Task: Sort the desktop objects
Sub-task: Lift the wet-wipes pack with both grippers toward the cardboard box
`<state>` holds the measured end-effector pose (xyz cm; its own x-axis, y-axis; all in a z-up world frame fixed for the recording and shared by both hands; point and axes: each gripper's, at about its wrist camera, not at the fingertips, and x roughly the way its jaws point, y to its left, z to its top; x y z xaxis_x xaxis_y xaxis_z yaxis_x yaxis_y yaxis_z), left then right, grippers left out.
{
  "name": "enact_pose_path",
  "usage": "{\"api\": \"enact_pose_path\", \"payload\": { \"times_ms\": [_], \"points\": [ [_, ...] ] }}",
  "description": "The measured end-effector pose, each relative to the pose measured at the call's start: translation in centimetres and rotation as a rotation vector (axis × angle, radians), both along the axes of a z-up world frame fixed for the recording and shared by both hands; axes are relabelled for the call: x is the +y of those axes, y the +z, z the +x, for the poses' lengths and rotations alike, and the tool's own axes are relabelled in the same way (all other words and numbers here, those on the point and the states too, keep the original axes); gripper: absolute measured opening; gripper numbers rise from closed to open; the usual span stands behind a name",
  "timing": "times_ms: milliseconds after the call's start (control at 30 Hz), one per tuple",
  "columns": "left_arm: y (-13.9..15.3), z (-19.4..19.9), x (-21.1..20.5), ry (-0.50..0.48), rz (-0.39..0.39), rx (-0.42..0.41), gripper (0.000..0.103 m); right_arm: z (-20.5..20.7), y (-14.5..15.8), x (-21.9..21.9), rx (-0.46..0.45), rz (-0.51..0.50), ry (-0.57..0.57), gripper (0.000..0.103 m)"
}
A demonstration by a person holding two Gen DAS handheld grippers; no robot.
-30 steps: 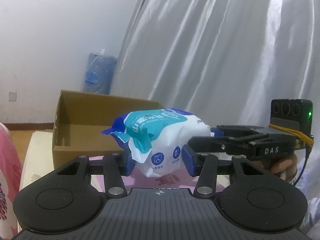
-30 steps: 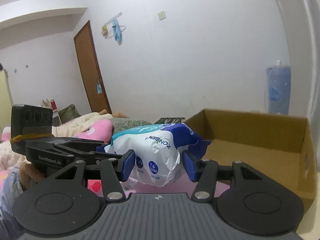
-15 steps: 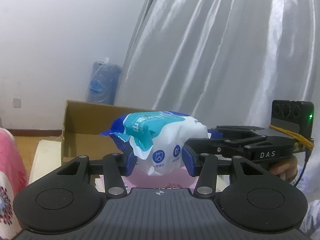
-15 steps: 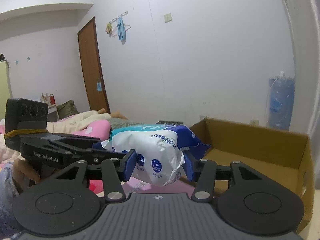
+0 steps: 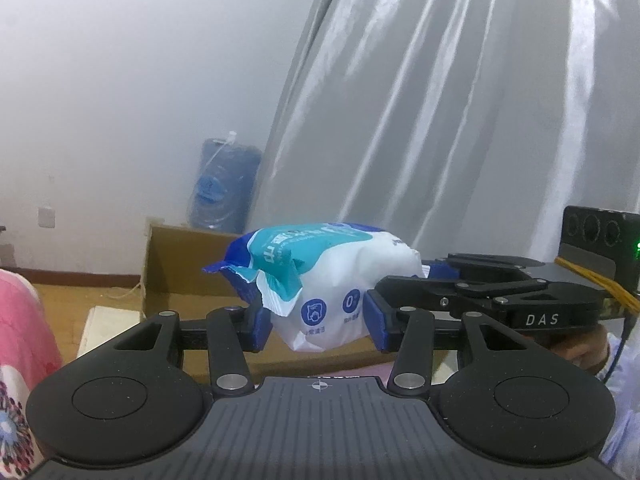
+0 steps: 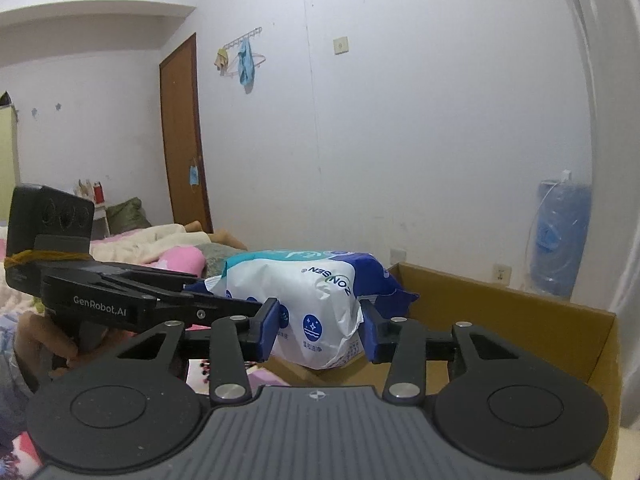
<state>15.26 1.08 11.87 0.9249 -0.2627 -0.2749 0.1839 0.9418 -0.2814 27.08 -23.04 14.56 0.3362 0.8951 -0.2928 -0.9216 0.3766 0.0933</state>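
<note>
A white, teal and blue pack of wet wipes (image 5: 332,276) hangs in the air, held from two sides. My left gripper (image 5: 318,320) is shut on its near end, blue pads pressing into the wrapper. My right gripper (image 6: 320,330) grips the other end of the wipes pack (image 6: 316,292); its jaws are closing and the pads dent the wrapper. Each gripper shows in the other's view: the right gripper (image 5: 432,276) comes in from the right, the left gripper (image 6: 200,296) from the left. The open cardboard box (image 6: 500,320) lies just behind and below the pack.
The box (image 5: 180,264) stands on a pale surface with a pink cloth (image 5: 20,320) at the left. A blue water jug (image 5: 224,192) stands by the wall, beside a grey curtain (image 5: 440,120). A bed with bedding (image 6: 160,248) and a brown door (image 6: 184,132) lie beyond.
Both grippers have carried the pack a little upward and toward the box, which now sits lower in both views. The right gripper's jaws have narrowed on the wrapper.
</note>
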Motion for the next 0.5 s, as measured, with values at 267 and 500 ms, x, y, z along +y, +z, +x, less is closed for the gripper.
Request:
{"api": "enact_pose_path", "payload": {
  "times_ms": [267, 500],
  "points": [
    [-0.4, 2.5, 1.2, 0.032, 0.010, 0.025, 0.046, 2.3, -0.7, 2.2, 0.001, -0.040, -0.016, 0.043],
    [-1.0, 4.3, 1.9, 0.044, 0.016, 0.044, 0.046, 4.6, -0.9, 3.9, 0.011, -0.081, -0.014, 0.043]
  ]
}}
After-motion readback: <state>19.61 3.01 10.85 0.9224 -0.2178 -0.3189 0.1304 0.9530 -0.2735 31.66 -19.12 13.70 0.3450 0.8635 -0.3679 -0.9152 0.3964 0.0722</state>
